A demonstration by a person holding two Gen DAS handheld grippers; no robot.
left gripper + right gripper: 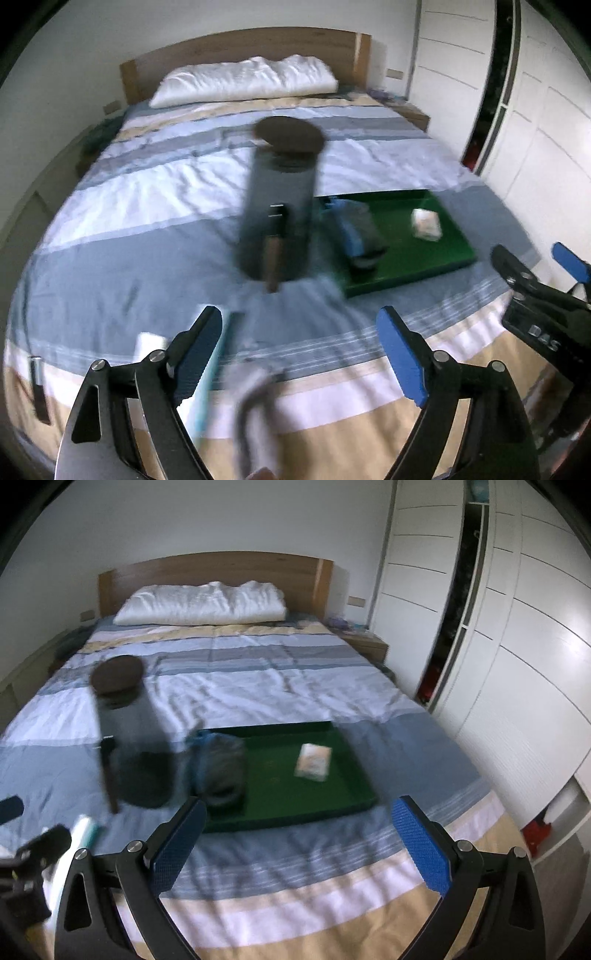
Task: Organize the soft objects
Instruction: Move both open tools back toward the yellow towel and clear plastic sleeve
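A green tray [454, 236] [288, 786] lies on the striped bed. It holds a folded dark and blue cloth [360, 232] [219, 768] at its left and a small white packet [426, 223] [314, 762] at its right. My left gripper [299, 314] hovers open over the bed's foot. A blurred grey-white soft thing [255, 406] lies low between its fingers, and no pad presses on it. A white and teal item [207, 376] [83, 830] is beside the left finger. My right gripper [299, 805] [528, 251] is open and holds nothing, near the tray's front edge.
A tall dark cylinder with a brown lid [277, 206] [129, 731] stands left of the tray, a brown stick [275, 258] at its front. A white pillow [199, 603] lies at the headboard. White wardrobe doors [517, 664] line the right side.
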